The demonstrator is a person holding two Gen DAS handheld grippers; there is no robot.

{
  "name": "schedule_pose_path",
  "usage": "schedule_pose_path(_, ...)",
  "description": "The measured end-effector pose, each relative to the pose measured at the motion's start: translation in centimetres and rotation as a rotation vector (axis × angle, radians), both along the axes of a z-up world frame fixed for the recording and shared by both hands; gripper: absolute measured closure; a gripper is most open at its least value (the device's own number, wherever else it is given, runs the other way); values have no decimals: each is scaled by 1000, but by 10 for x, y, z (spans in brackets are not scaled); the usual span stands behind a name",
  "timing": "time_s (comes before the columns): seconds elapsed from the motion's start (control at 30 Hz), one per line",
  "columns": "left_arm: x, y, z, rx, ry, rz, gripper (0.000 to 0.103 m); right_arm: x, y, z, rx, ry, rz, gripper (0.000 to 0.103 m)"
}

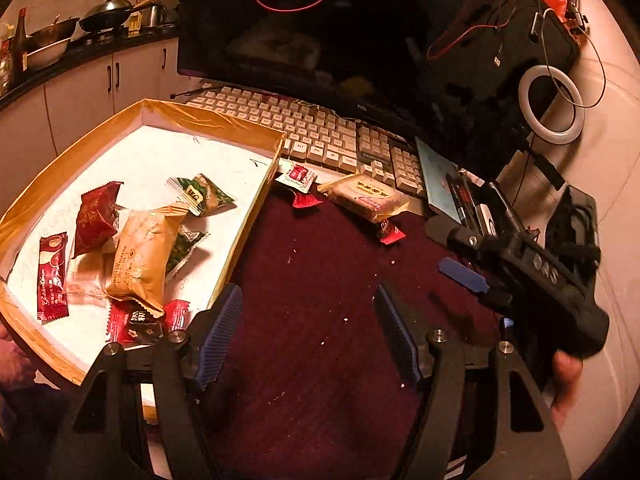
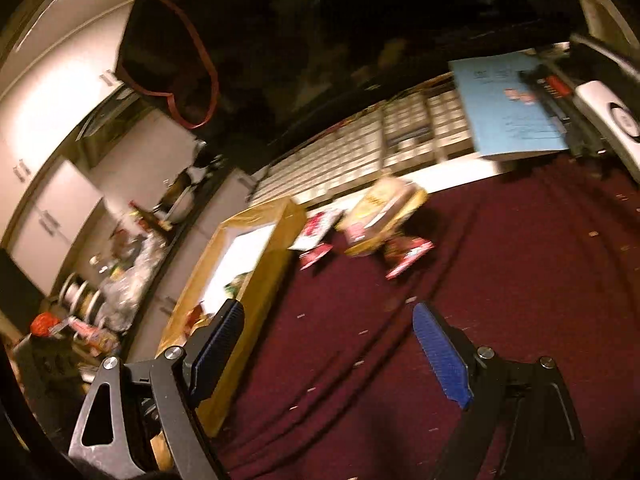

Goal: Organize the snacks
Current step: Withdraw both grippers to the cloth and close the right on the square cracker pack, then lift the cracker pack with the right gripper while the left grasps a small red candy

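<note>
A shallow box with a taped orange rim (image 1: 224, 120) sits at the left and holds several snack packets, among them a tan one (image 1: 140, 256) and a dark red one (image 1: 94, 216). On the maroon cloth (image 1: 320, 280) near the keyboard lie a tan packet (image 1: 364, 196) and small red packets (image 1: 298, 176) (image 1: 390, 234). My left gripper (image 1: 310, 316) hovers open over bare cloth beside the box. The right gripper (image 2: 328, 344) is open and empty too, over the cloth. Its blue finger (image 1: 464, 274) shows at the right of the left wrist view. The right wrist view is blurred, with the loose packets (image 2: 380, 216) ahead.
A beige keyboard (image 1: 312, 128) and a dark monitor (image 1: 340, 40) stand behind the snacks. A blue notebook (image 1: 436, 184) with pens, a ring light (image 1: 552, 104) and cables crowd the right. A kitchen counter with woks (image 1: 104, 16) runs along the back left.
</note>
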State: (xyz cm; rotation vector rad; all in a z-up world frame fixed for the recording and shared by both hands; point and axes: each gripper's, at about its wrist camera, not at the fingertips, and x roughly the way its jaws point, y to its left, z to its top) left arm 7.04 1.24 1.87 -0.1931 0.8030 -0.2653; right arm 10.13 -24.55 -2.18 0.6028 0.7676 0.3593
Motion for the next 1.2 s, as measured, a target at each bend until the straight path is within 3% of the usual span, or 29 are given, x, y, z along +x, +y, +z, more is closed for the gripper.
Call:
schedule_pose_path(0.2, 4, -4, -4, -6, 17, -2, 35, 42, -10, 0, 3, 90, -41, 15)
schedule_pose_path(0.4, 1, 1, -2, -11, 9, 0, 35, 111, 22, 21, -273, 120, -59, 15)
schedule_pose_path(0.47, 0, 5, -2, -20, 8, 11, 35, 134, 32, 16, -336, 121, -43, 16)
schedule_pose_path(0.57, -1, 13, -3, -33, 7, 20, 35, 159, 46, -3, -397, 214, 32, 16)
schedule_pose_path(0.7, -1, 24, -3, -44, 4, 33, 35, 145, 63, -8, -446, 190, 72, 16)
schedule_pose_path(0.83, 1, 28, -6, -59, 15, 33, 35, 130, 94, -10, -605, 169, 90, 16)
schedule_pose_path(0.93, -2, 28, -6, -37, 12, 30, 35, 131, 104, -18, -694, 167, 63, 29)
schedule_pose_path(1.1, -3, 33, -7, -44, 11, 39, 35, 121, 95, -13, -640, 143, 29, 32)
schedule_pose_path(1.2, 1, 34, -7, -53, 14, 39, 35, 94, 74, 0, -496, 109, 10, 32)
